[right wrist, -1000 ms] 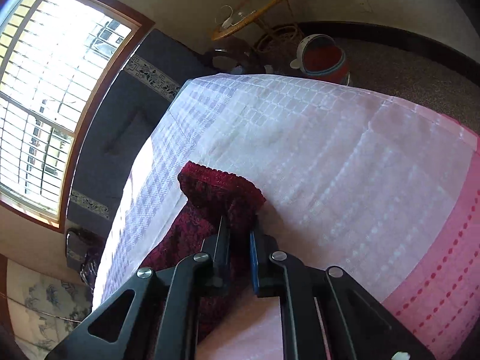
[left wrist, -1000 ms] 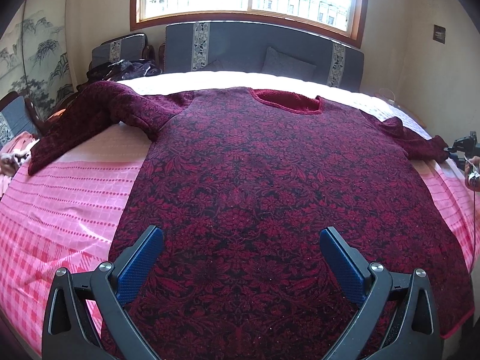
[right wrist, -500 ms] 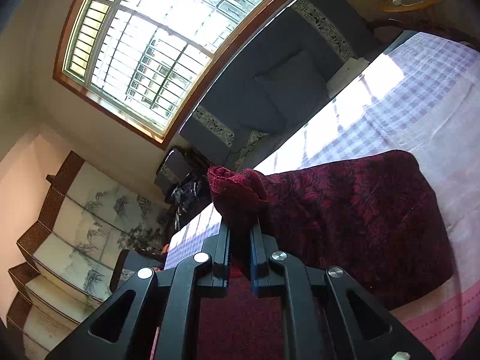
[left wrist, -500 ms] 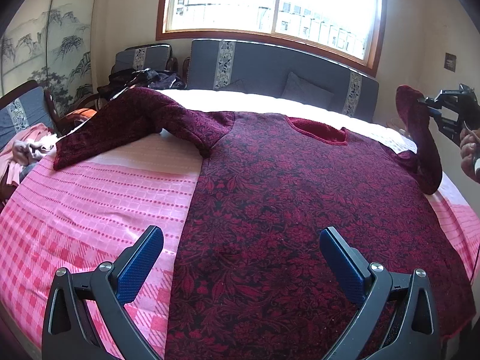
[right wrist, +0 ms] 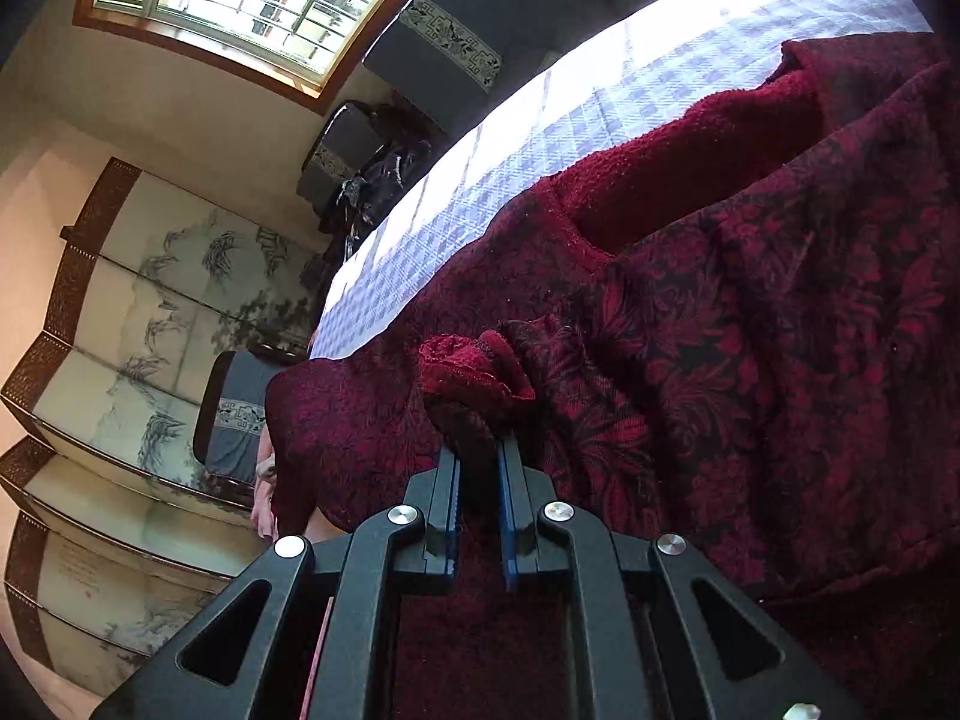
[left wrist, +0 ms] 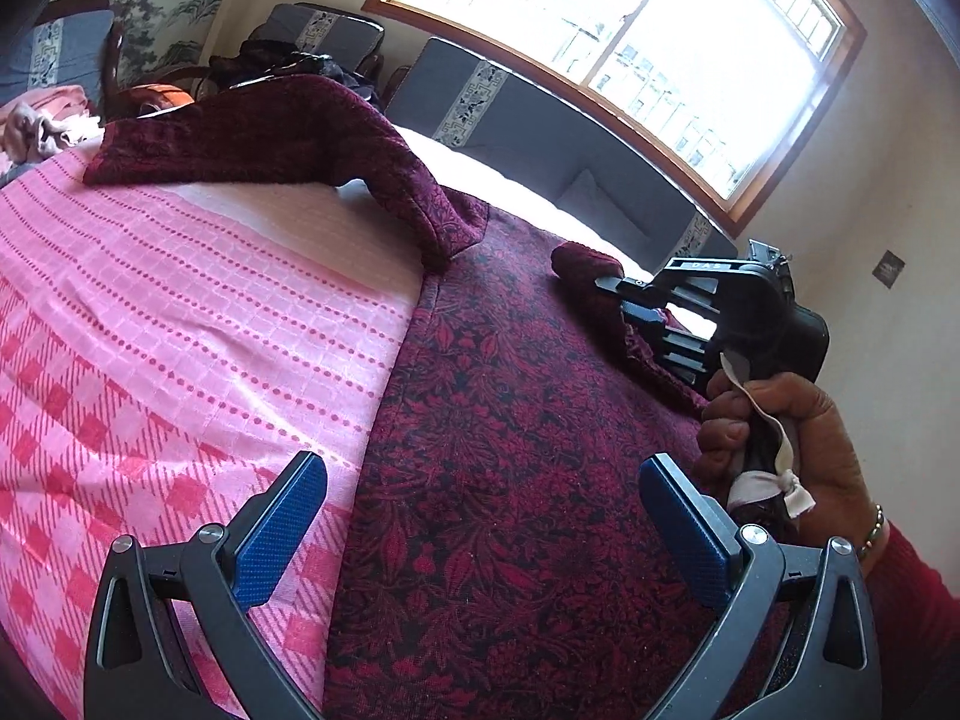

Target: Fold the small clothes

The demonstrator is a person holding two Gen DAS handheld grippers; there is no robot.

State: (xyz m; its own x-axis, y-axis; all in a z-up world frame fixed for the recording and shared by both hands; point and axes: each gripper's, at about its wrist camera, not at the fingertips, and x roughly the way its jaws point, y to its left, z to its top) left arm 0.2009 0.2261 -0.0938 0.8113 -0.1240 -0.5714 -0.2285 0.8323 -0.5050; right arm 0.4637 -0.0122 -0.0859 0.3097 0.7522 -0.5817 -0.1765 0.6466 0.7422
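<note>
No real containers in my views; the only thing bearing anything is the bed [left wrist: 180, 312], pink checked cover, with the sweater [left wrist: 510, 480] spread on it. Dark clothes are heaped on a chair [left wrist: 324, 36] beyond the bed, details too small to tell.

Sweater: dark red, black floral pattern, plush solid-red lining showing at the neckline [right wrist: 690, 180]. Body lies flat, front up, across the bed's middle. One sleeve [left wrist: 270, 132] lies out over the pink cover toward the far chair side, cuff end flat on the bed. The other sleeve's cuff [right wrist: 474, 378] is bunched and lifted, sitting over the sweater's chest area near the neckline.

My right gripper [right wrist: 477, 456] is pinching that cuff, pads pressed together on the fabric, red lining puffing out past the tips. In the left wrist view I see the same gripper [left wrist: 624, 294] above the sweater's body, a hand [left wrist: 780, 450] on its handle with a pale strap tied on.

My left gripper [left wrist: 480, 516] is spread wide, nothing between the blue pads [left wrist: 282, 528], hovering over the sweater's lower edge where it meets the pink cover.
</note>
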